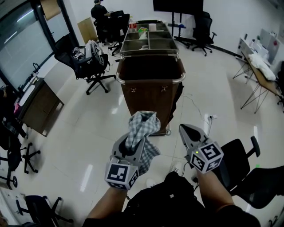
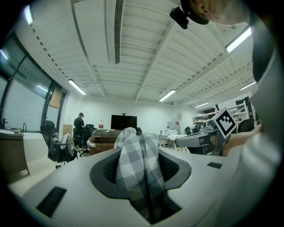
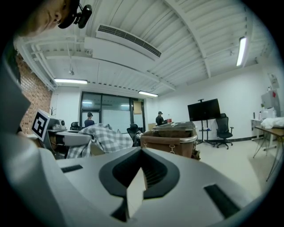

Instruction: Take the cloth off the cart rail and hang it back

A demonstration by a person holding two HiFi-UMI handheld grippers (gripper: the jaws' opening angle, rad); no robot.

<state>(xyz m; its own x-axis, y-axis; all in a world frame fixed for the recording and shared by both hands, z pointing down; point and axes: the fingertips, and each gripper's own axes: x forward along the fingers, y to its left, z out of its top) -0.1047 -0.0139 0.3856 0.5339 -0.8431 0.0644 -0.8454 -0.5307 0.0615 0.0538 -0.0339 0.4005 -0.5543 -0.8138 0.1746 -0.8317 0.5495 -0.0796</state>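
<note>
My left gripper [image 1: 133, 148] is shut on a grey-and-white checked cloth [image 1: 143, 127]; the cloth bunches up above the jaws and hangs down beside them. In the left gripper view the cloth [image 2: 140, 162] fills the gap between the jaws and hides the pads. The brown cart [image 1: 151, 88] stands ahead, a short way off, and its chrome rail [image 1: 151, 83] is bare. My right gripper [image 1: 186, 129] hovers to the right of the cloth, shut and holding nothing. In the right gripper view [image 3: 140, 177] the cloth [image 3: 104, 139] shows at the left and the cart [image 3: 171, 139] straight ahead.
A black office chair [image 1: 248, 170] stands close at my right. Another chair with a bag [image 1: 88, 62] is left of the cart. A low cabinet [image 1: 40, 104] lines the left wall. A folding table [image 1: 262, 73] is at the right. A person [image 1: 100, 13] sits far back.
</note>
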